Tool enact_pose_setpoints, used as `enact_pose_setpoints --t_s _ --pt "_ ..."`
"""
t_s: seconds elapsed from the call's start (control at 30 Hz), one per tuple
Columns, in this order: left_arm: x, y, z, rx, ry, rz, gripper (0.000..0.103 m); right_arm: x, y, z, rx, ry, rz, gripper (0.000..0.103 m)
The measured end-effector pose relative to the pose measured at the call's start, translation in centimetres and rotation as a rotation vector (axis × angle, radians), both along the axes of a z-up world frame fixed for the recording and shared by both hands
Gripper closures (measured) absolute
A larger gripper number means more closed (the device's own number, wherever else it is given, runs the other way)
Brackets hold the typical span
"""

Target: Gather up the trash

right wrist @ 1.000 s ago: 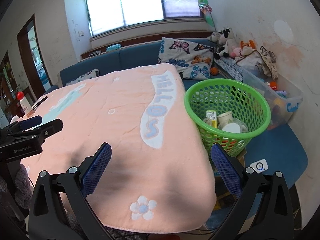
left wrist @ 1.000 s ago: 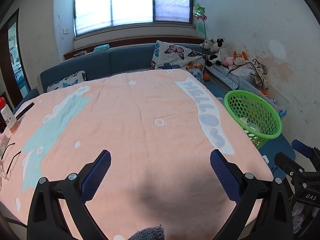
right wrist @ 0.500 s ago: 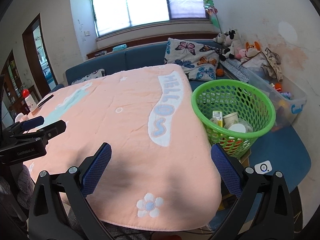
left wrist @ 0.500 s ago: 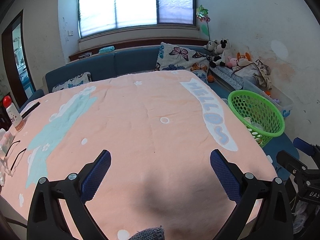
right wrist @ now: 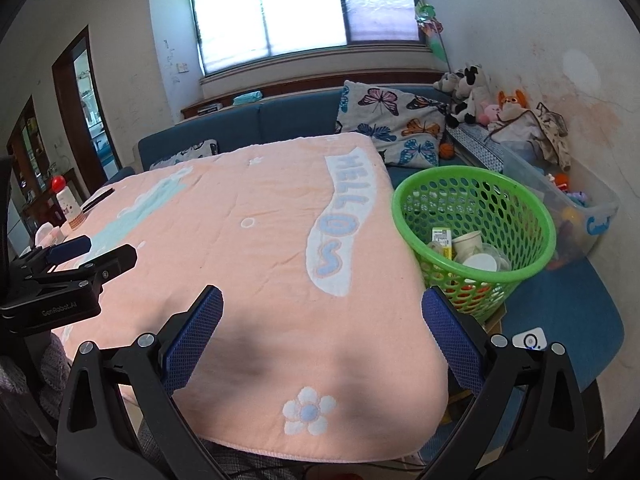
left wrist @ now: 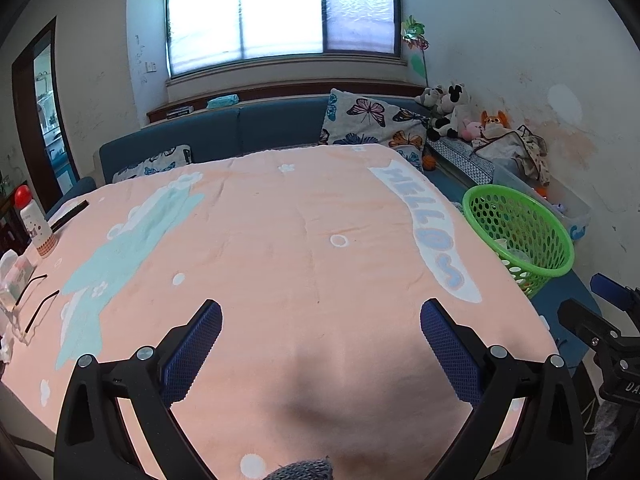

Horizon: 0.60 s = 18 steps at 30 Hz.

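Note:
A green mesh basket (right wrist: 536,216) stands on a blue seat beside the table's right edge, holding paper cups (right wrist: 470,242), lids and a small carton. It also shows at the right in the left wrist view as the basket (left wrist: 544,236). My left gripper (left wrist: 320,312) hovers open over the near part of the pink cloth (left wrist: 280,240), nothing between its blue pads. Over the cloth's near right corner my right gripper (right wrist: 322,300) is open and empty too. Each gripper shows at the edge of the other's view.
A white bottle with a red cap (left wrist: 34,224), a dark stick (left wrist: 70,210) and small packets (left wrist: 14,280) lie at the table's left edge. Blue sofa (left wrist: 248,128), butterfly pillow (right wrist: 392,120), stuffed toys (right wrist: 468,92) and a clear storage bin (right wrist: 580,208) line the back and right.
Both grippers have drawn back and risen slightly, so table and basket look smaller and farther. Both stay open and empty.

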<state>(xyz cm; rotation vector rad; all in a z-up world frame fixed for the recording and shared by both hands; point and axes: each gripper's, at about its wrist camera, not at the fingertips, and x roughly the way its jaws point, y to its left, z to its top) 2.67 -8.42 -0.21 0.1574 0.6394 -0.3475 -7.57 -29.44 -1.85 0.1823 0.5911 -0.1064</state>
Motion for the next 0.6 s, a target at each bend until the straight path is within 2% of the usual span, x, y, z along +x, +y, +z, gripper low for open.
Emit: enact_pose_setpoints --t_s 0.6 --pt "-0.38 -0.26 0.17 0.009 -0.031 -0.017 0.007 0.15 0.3 0.12 0.012 -0.001 0.008 0.004"
